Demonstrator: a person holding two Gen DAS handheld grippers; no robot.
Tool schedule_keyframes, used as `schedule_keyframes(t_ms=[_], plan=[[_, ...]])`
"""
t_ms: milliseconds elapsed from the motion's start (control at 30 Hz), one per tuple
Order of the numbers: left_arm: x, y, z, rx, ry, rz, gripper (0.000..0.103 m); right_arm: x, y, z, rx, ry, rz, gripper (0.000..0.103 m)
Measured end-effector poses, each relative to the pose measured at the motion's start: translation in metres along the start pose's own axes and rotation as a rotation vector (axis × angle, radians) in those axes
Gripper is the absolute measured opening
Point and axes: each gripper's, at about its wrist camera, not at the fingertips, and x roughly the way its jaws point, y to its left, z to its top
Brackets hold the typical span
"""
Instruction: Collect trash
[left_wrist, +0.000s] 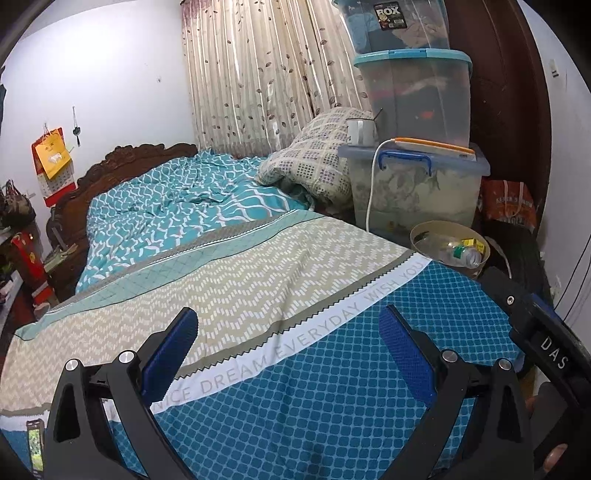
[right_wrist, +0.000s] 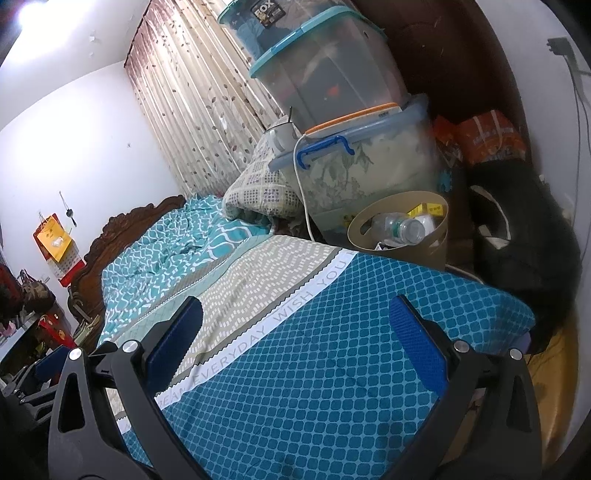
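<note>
I see a bed with a carved dark wood headboard, covered by a patterned spread: blue grid at the foot, a white lettered band, beige zigzag further up. A rumpled teal-and-white quilt lies on it toward the headboard, with a folded checked blanket at the curtain-side edge. Nothing else lies on the spread.
</note>
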Motion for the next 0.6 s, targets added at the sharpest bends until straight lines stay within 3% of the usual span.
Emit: schedule_keyframes(t_ms=[600], plan=[[0.0097, 0.0017, -0.0046, -0.012, 0.071, -0.102, 0.094, 0.0042, -0.0034, -0.0028, 0.012, 0.023, -0.008, 0.1]])
